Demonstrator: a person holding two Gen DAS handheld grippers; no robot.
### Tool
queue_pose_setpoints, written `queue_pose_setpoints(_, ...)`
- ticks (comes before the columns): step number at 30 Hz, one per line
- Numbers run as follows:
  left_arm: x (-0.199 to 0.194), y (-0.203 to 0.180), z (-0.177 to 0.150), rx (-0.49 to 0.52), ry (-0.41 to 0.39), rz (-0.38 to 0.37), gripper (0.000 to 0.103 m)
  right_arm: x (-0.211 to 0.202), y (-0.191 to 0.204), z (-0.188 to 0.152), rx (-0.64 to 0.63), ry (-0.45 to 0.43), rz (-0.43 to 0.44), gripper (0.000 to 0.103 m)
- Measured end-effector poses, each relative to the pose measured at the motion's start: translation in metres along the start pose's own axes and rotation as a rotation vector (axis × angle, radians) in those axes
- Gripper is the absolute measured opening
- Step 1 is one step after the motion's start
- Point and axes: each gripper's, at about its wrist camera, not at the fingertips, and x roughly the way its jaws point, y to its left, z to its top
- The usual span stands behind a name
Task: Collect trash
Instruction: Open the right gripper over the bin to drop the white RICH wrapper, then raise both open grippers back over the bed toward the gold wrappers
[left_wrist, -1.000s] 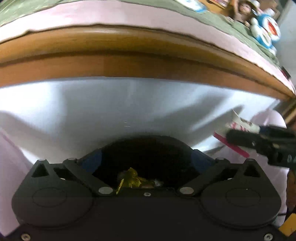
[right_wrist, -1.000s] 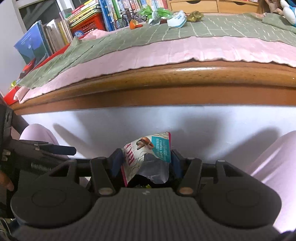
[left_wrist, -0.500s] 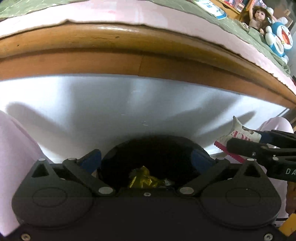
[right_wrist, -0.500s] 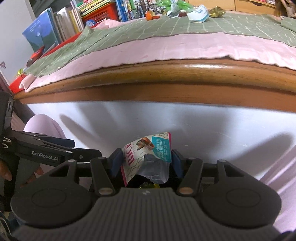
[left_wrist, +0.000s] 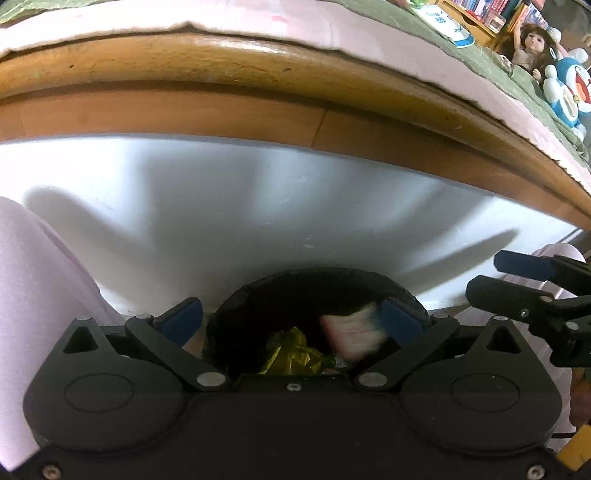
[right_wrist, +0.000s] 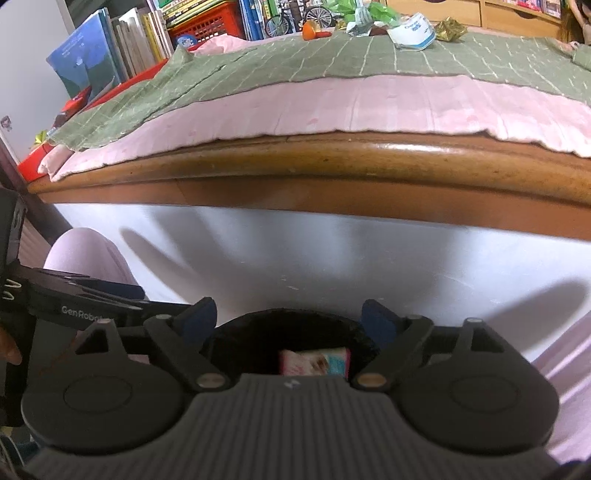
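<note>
My right gripper (right_wrist: 288, 321): my jaws are opening and stand wide. Nothing is between my pads. The snack wrapper (right_wrist: 314, 362) is under them, loose, blurry, dropping into the black bin (right_wrist: 236, 332).

My left gripper (left_wrist: 291, 314): these jaws look wide too, one pad on each side of the bin mouth. I cannot tell if the pads press on the rim.

Where the trash is: the wrapper is right below my right jaws, inside the bin mouth. From my left side it shows by my right-hand pad, next to a gold foil scrap (left_wrist: 291, 354) deep in the bin.

More trash: far ahead of my jaws, on the green cloth (right_wrist: 332, 62), lie a white crumpled pack (right_wrist: 412, 31), a gold foil ball (right_wrist: 448, 27) and green wrappers (right_wrist: 347, 9).

What could go wrong: the wrapper is light and flat. I think it could catch on the rim and slide out. That happens if I pull away too fast.

Another worry: my two grippers are close. My right one shows just beside my left one (left_wrist: 532, 295). They could bump if I swing across.

Another worry: the bin could tip if my left side lets it lean.

How the wrapper looks: pink and white with a blue patch, shiny, thin, a bit bent.
</note>
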Motion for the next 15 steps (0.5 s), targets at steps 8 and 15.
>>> queue_pose_setpoints(8,-0.007,-0.001,0.005,0.009,0.008,-0.017,0.103,-0.014,-0.011,0.007,0.06,-0.018,0.0,0.102)
queue_pose_setpoints(15,-0.033,-0.005,0.011,0.045,-0.049,-0.052,0.103,-0.032,-0.014,0.016,0.051,-0.072,-0.036,0.103)
